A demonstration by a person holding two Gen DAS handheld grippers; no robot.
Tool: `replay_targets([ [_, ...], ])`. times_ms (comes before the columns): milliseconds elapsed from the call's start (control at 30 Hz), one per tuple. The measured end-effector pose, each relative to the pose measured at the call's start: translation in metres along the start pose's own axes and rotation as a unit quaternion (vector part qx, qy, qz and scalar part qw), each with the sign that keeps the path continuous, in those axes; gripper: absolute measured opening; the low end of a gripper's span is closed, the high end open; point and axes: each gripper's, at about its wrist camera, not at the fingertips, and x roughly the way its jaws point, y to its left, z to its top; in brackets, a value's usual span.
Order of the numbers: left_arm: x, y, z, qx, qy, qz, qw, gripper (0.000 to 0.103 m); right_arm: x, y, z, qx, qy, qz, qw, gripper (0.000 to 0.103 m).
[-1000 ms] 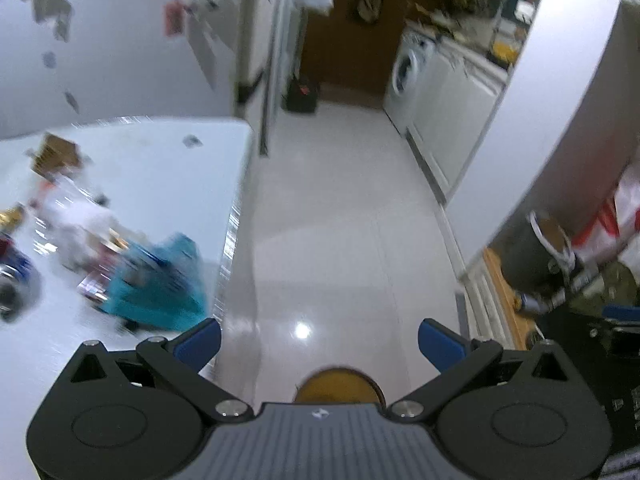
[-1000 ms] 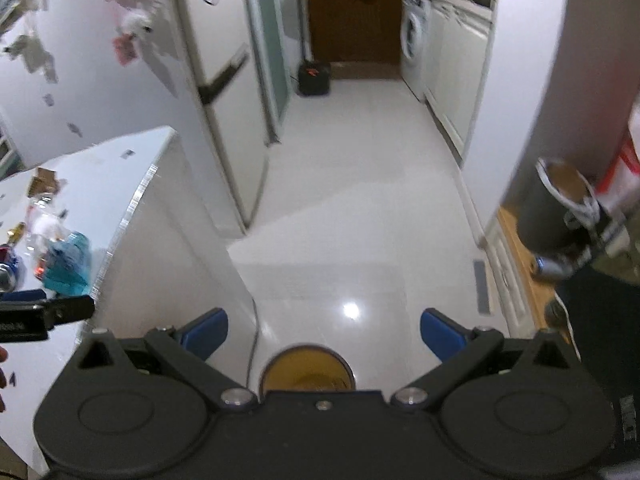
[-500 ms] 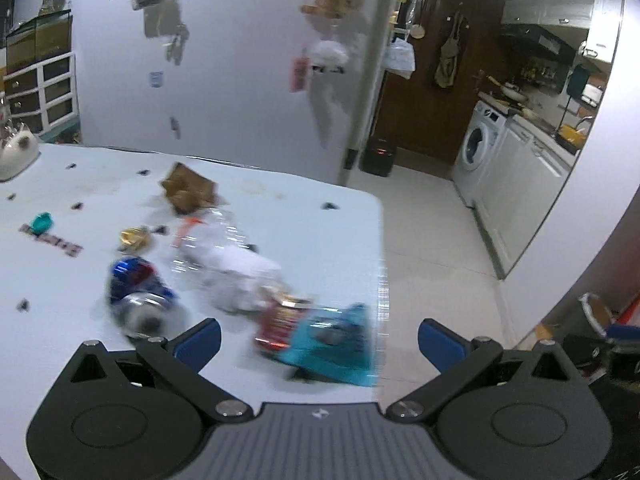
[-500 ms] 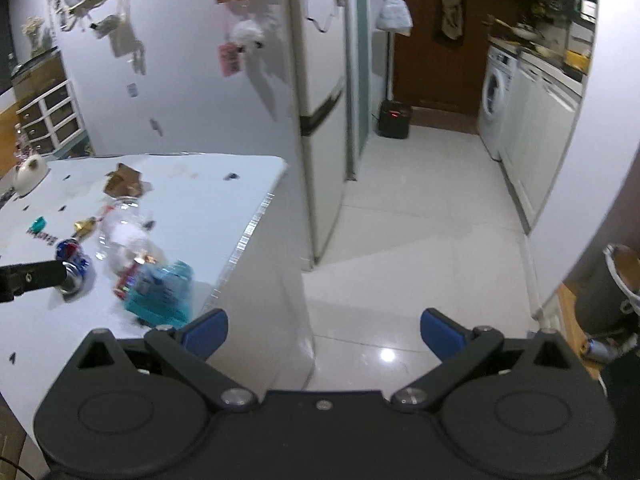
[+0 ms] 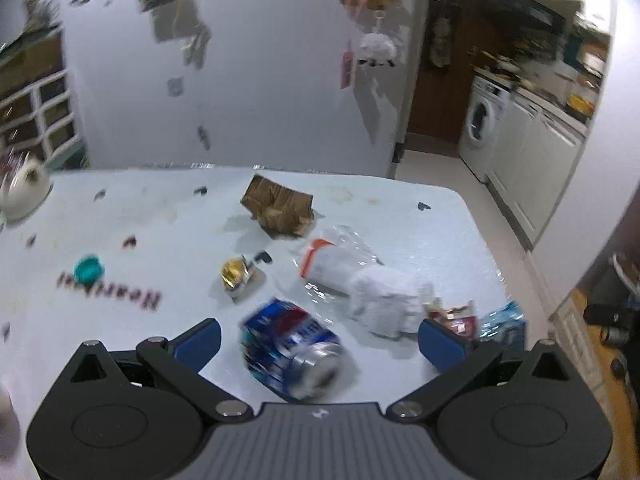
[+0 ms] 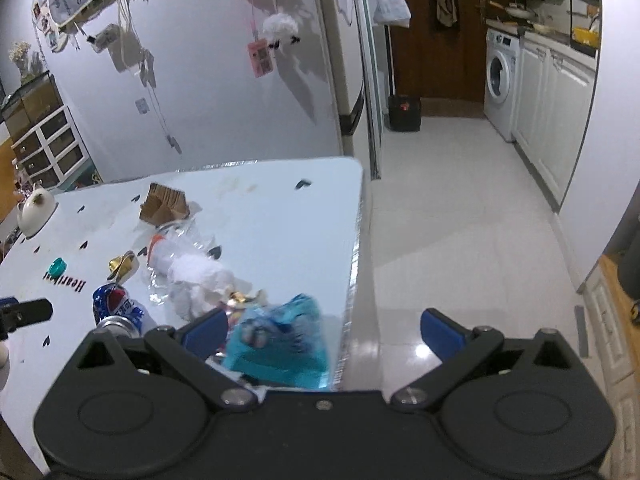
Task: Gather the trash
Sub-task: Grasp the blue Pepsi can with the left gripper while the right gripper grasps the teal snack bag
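Trash lies on the white table [image 5: 168, 216]. In the left wrist view a crushed blue Pepsi can [image 5: 292, 354] lies between the fingers of my open, empty left gripper [image 5: 320, 340]. Beyond it are white crumpled tissue [image 5: 392, 300], a clear plastic bottle [image 5: 336, 260], a gold foil wrapper [image 5: 236, 276], a brown cardboard piece [image 5: 278, 206] and a teal cap [image 5: 89, 269]. In the right wrist view my open, empty right gripper [image 6: 326, 330] hangs over the table's right edge, above a teal wrapper [image 6: 280, 340]. The can [image 6: 116, 308] and tissue [image 6: 196, 280] show to its left.
A white teapot [image 6: 36, 208] stands at the table's far left. A wall [image 6: 208, 92] with hanging decorations is behind the table. The tiled kitchen floor [image 6: 460, 220], a washing machine [image 6: 500, 80] and cabinets lie to the right. The left gripper's tip [image 6: 24, 312] shows in the right wrist view.
Both grippers have swung left from the floor and bin area to the table. The left one now frames the Pepsi can; the right one is over the teal wrapper.
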Motion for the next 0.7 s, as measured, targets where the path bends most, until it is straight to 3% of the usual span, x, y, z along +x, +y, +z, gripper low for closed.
replay_targets([
  [167,0.033,0.030,0.010,0.046,0.025,-0.060,0.9968,0.103,0.017,0.022,-0.008,0.007,0.018,-0.006,1.000,0.103],
  [333,0.077,0.035,0.023,0.144,0.073,-0.114,0.9802,0.103,0.029,0.031,-0.005,0.000,0.028,-0.007,1.000,0.103],
  [500,0.117,0.033,0.033,0.234,0.133,-0.166,0.9486,0.103,0.037,0.033,0.002,-0.004,0.034,0.001,0.999,0.103],
  [700,0.151,0.029,0.029,0.313,0.202,-0.197,0.9069,0.103,0.058,0.033,0.007,0.006,0.055,-0.011,0.998,0.103],
])
